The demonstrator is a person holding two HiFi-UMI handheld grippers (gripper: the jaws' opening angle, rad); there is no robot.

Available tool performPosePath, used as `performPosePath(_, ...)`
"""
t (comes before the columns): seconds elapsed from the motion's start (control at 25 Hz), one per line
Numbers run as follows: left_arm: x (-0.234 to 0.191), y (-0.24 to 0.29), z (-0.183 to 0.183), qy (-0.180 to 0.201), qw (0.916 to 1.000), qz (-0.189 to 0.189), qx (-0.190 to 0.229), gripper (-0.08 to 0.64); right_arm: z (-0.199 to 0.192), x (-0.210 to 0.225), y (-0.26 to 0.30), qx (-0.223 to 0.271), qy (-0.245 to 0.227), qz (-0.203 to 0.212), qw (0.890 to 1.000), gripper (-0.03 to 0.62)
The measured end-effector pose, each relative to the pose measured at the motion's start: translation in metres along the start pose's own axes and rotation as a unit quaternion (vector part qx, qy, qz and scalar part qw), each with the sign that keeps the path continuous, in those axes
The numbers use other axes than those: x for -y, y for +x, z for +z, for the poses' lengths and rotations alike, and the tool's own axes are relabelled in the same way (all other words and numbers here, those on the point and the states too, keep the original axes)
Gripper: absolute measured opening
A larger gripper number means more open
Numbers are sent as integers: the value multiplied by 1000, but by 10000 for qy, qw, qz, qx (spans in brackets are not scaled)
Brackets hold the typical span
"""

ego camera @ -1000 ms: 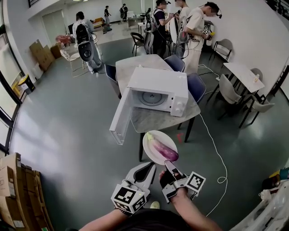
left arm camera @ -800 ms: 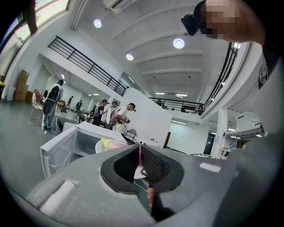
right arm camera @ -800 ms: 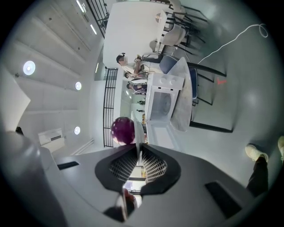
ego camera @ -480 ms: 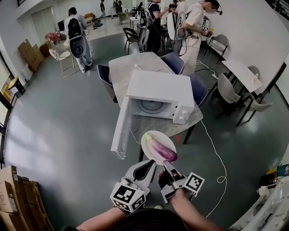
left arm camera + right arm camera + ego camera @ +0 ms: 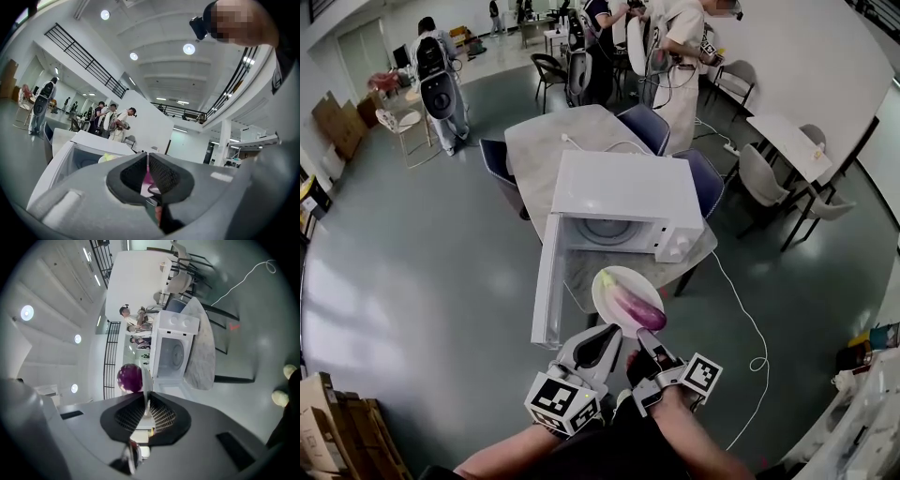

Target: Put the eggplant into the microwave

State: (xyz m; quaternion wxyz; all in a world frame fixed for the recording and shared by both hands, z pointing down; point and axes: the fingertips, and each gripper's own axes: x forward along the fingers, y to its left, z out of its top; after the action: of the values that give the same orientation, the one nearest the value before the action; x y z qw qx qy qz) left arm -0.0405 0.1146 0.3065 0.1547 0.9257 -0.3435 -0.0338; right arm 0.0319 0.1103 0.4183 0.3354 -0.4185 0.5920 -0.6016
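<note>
The purple eggplant [image 5: 633,305] lies on a white plate [image 5: 604,282] held over the near edge of the table. My right gripper [image 5: 645,336] is turned on its side and shut on the plate's near rim; in the right gripper view the rim runs between its jaws [image 5: 148,397] with the eggplant [image 5: 130,378] beyond. My left gripper [image 5: 615,332] sits at the plate's near-left edge, jaws together with nothing between them [image 5: 147,155]. The white microwave [image 5: 623,202] stands on the table just past the plate, its door [image 5: 547,281] swung wide open to the left, its inside bare.
The round marble table [image 5: 546,150] carries the microwave, with blue chairs [image 5: 705,178] around it. A white cable [image 5: 750,323] trails over the floor on the right. Several people stand at the back. Cardboard boxes [image 5: 337,422] sit at lower left.
Both grippers and the plate with the eggplant have come forward to the table; the microwave and its open door are nearer. Neither gripper's jaws have changed.
</note>
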Motion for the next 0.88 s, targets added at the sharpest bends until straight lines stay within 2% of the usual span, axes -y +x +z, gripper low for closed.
performPosePath(0.4,-32,50,6,54,9999,103,29,23,34,20,52,-66,104,-154,9998,34)
performPosePath(0.88,-78,129,16,11,9979,578,288,23,97,59,121,-625,91,-440,9970,34)
